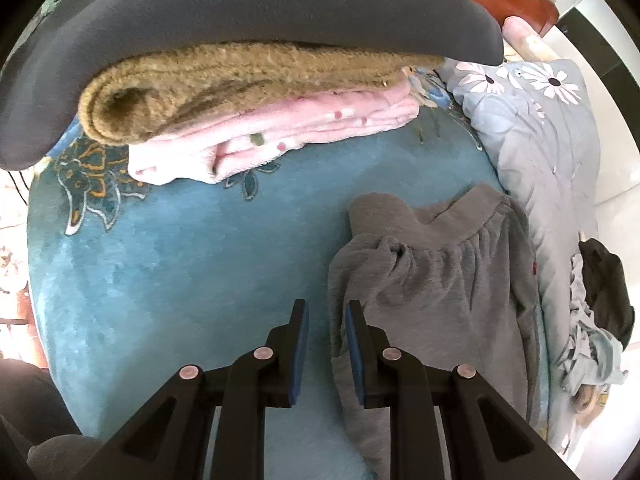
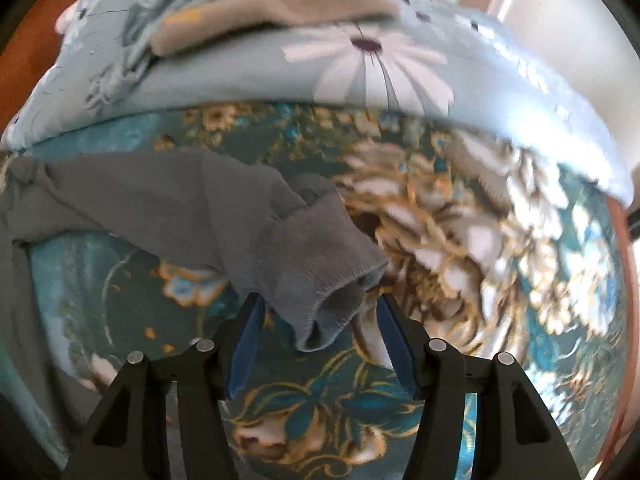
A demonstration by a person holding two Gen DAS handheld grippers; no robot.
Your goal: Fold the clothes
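Your left claw [image 1: 327, 312] hovers open at the grey pants' [image 1: 432, 272] edge; your right claw [image 2: 318, 308] stands open around the cuff [image 2: 332, 280].

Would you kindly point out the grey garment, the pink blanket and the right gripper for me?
grey garment [image 1: 432, 276]: left wrist view, on its gathered body below the waistband.
pink blanket [image 1: 280, 132]: left wrist view, on its folded front edge.
right gripper [image 2: 320, 320]: right wrist view, midway between its open fingertips.
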